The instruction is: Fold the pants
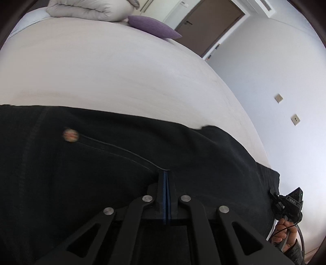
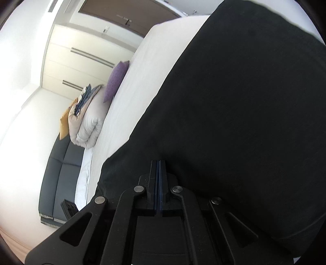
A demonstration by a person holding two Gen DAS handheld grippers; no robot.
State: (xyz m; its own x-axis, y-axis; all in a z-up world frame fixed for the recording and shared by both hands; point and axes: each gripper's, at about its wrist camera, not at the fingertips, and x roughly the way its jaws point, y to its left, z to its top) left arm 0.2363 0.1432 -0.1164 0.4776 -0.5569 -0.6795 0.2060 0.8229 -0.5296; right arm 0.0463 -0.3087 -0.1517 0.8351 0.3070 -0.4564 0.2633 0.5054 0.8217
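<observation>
Across the bed (image 1: 122, 67), from the far left, I had the folded duvet (image 1: 87, 9) and the purple cushion (image 1: 153, 26) sitting well away at the head end, nowhere near the action. Nearer me, the black pants (image 1: 81, 173) lay spread over the mattress edge, the waistband running side to side in front of my left tongs (image 1: 166, 179), a metal button (image 1: 70, 135) off to their left. Left tongs were clenched, pads pressed together right at the cloth where a seam line ran into them; I judged they had a pinch of fabric, though black on black made the bite hard to confirm.

Moving right, the person's right hand (image 1: 285, 234) showed at the far edge of the left wrist view, gripping the other tool just past the pants' right-hand end. In its own view, my right tongs (image 2: 159, 169) were clamped tight too, tips buried against the dark cloth (image 2: 234, 122), which filled the frame ahead and to the right and stretched away up the bed (image 2: 138, 81).

So the garment's long axis ran between my two hands, one at each end of the near edge. My read: the next move was carrying that edge over, both ends together, or the fold would go skew.
</observation>
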